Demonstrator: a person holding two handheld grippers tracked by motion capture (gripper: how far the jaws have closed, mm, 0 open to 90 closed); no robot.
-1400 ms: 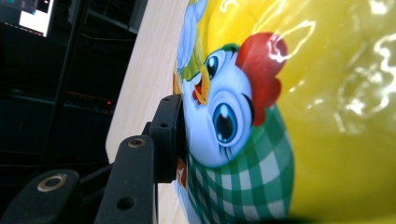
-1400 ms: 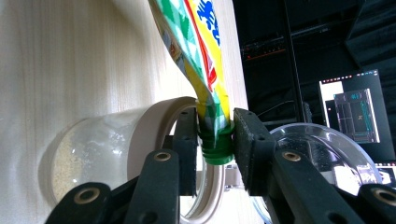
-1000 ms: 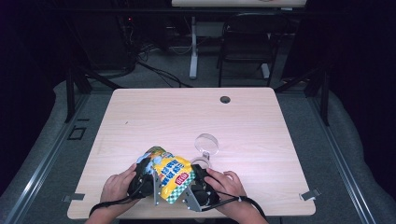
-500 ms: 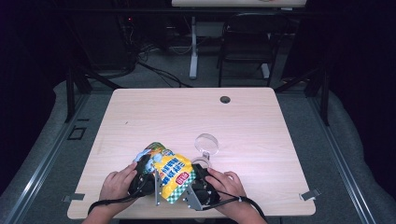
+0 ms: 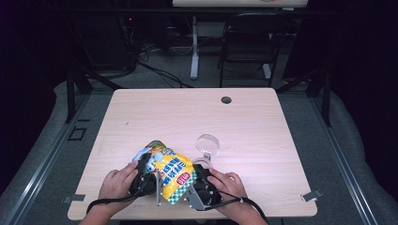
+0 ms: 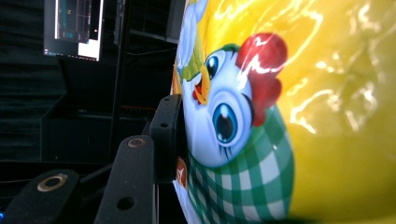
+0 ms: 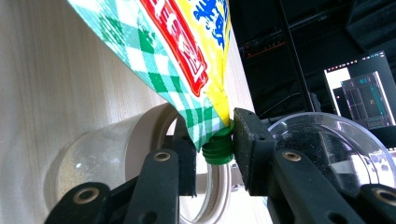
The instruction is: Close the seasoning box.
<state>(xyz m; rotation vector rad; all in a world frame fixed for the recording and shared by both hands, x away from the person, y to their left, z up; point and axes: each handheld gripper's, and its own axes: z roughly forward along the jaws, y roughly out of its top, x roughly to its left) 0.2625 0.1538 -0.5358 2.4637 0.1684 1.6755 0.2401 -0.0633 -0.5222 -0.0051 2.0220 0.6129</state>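
A yellow pouch (image 5: 172, 176) with a green check pattern and a cartoon chicken (image 6: 233, 107) is held up just above the table's front edge, between both hands. My left gripper (image 5: 149, 171) is shut on the pouch's side; one pad (image 6: 169, 135) presses the foil and the other jaw is hidden behind the pouch. From the other side, my right gripper (image 5: 192, 184) is shut on the pouch's green screw cap (image 7: 218, 150), at the checked corner (image 7: 196, 116).
A clear jar (image 7: 93, 172) with a beige rim lies on its side on the wooden table (image 5: 263, 122), right behind the cap. Its clear lid (image 5: 208, 142) rests just beyond it. A small dark grommet (image 5: 226, 100) sits near the far edge.
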